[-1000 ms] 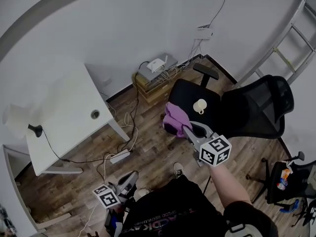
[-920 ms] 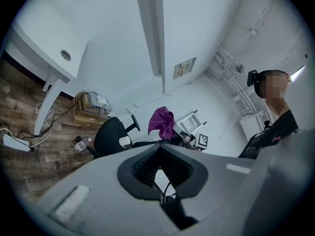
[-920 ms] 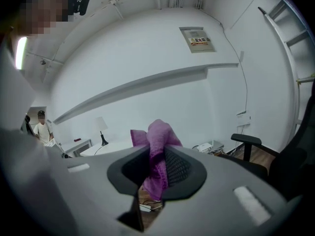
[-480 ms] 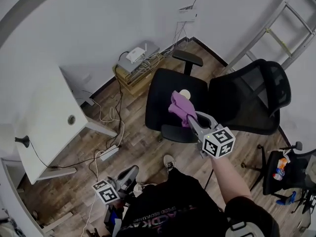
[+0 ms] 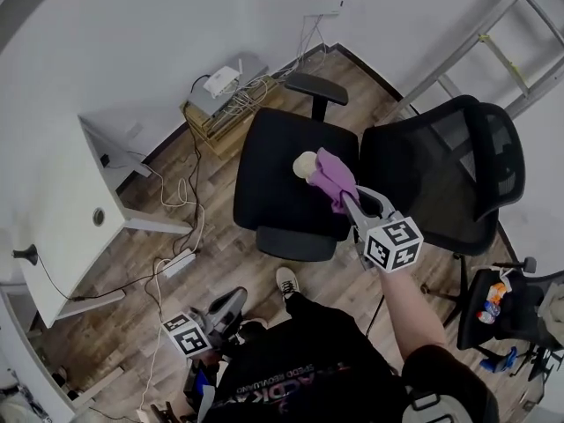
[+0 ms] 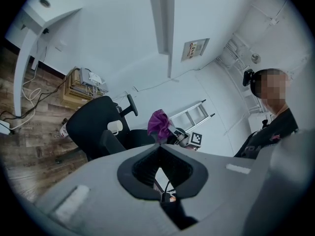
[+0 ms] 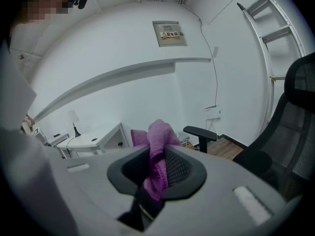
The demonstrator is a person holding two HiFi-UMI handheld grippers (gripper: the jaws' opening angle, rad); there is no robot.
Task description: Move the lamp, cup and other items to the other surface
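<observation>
Cloth [image 5: 333, 179] pinched in the right tongs [image 5: 352, 203] now hangs over the chair seat [image 5: 269, 179] beside the cup [image 5: 304, 164], ready for release; left tongs [image 5: 236, 298] sit closed, empty.

Ladder [image 5: 498, 52] at right; white box [image 5: 222, 79], maybe router, atop wooden crate [image 5: 216, 117]; power strip [image 5: 176, 263] on floor [image 5: 220, 236].

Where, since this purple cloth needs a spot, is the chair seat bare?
The chair seat is bare from the cup out to the edge opposite the backrest. Crowded near the backrest, around the cup and the held purple cloth.
</observation>
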